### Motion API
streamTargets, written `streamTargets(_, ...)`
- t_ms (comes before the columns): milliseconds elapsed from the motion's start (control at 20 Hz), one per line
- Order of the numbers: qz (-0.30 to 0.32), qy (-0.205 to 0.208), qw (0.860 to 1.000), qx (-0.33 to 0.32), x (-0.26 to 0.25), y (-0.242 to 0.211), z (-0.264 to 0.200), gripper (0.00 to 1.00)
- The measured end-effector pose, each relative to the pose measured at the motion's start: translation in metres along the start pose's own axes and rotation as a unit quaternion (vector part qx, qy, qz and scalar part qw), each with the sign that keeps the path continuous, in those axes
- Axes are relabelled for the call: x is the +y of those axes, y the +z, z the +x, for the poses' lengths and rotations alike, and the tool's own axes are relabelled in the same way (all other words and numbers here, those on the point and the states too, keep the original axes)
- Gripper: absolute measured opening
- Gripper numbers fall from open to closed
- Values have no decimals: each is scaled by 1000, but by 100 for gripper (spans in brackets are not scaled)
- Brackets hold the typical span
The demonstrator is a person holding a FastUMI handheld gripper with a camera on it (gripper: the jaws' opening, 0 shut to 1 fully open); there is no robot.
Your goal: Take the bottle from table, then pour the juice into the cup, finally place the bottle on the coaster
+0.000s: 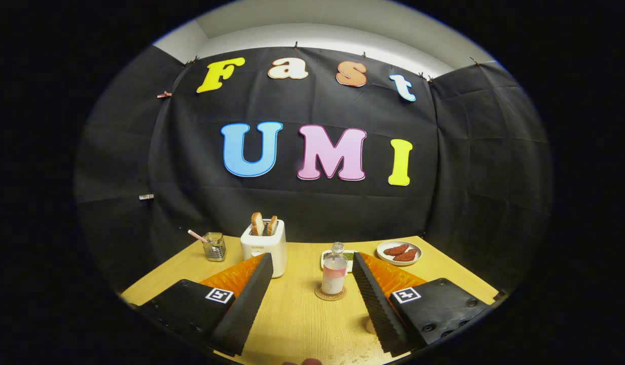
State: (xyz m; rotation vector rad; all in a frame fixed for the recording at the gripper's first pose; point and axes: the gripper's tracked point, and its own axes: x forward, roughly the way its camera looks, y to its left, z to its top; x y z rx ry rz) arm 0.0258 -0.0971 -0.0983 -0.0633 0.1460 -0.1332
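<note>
A clear bottle [334, 274] with a pink label and a little liquid stands upright on a round cork coaster [330, 294] on the wooden table [302, 314]. It is just ahead of my fingers, nearer the right one. My gripper [312, 258] is open, its fingers spread wide with nothing between them and touching nothing. A pale rounded thing [369, 325] peeks out beside the right finger, mostly hidden; I cannot tell if it is the cup. Small drops of liquid [350, 352] lie on the table near me.
A white toaster [264, 247] with two bread slices stands by the left fingertip. A glass jar [214, 247] with a stick sits further left. A small white dish [348, 256] lies behind the bottle, a plate of red food [399, 252] at the back right.
</note>
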Motion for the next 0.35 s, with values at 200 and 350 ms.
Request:
streamTargets(200,19,18,1000,-12,3,18,-10,97)
streamTargets(350,23,23,999,-11,1,20,-15,97)
